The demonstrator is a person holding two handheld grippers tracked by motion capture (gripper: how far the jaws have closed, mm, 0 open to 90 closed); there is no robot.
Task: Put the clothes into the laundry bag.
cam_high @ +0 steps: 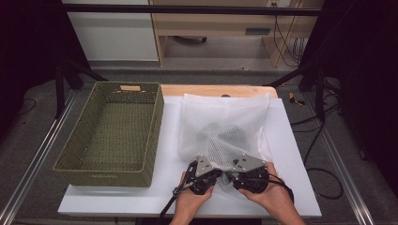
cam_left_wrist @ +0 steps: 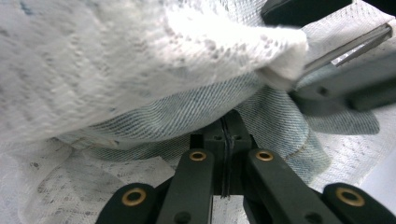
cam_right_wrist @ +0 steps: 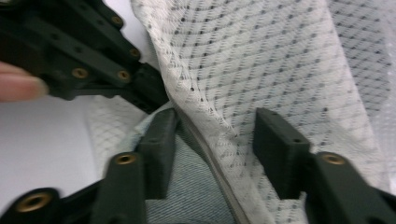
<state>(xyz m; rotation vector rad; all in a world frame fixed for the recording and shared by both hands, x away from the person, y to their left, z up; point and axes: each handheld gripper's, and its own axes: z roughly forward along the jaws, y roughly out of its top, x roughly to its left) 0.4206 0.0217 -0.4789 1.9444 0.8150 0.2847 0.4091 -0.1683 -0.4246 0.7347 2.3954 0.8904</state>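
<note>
At nine o'clock on the worktop (cam_high: 117,199) you have the green woven basket (cam_high: 112,131). The white mesh laundry bag (cam_high: 225,122), with denim (cam_right_wrist: 191,186) inside, lies at centre. Your left tool (cam_high: 213,174) at six o'clock is clamped tight on the bag's near edge. Just to its right, your right tool (cam_high: 230,176) stands part open, its jaws straddling the bag's zippered hem without pressing it.

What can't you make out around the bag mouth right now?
- Garment: high view, veiled by the mesh bag; kind unclear.
- Left gripper tips: its own view, buried under denim; whether they pinch mesh or denim is hidden.
- Bag's zipper edge: right gripper view, blurred, cut by the bottom edge between the right gripper jaws.
</note>
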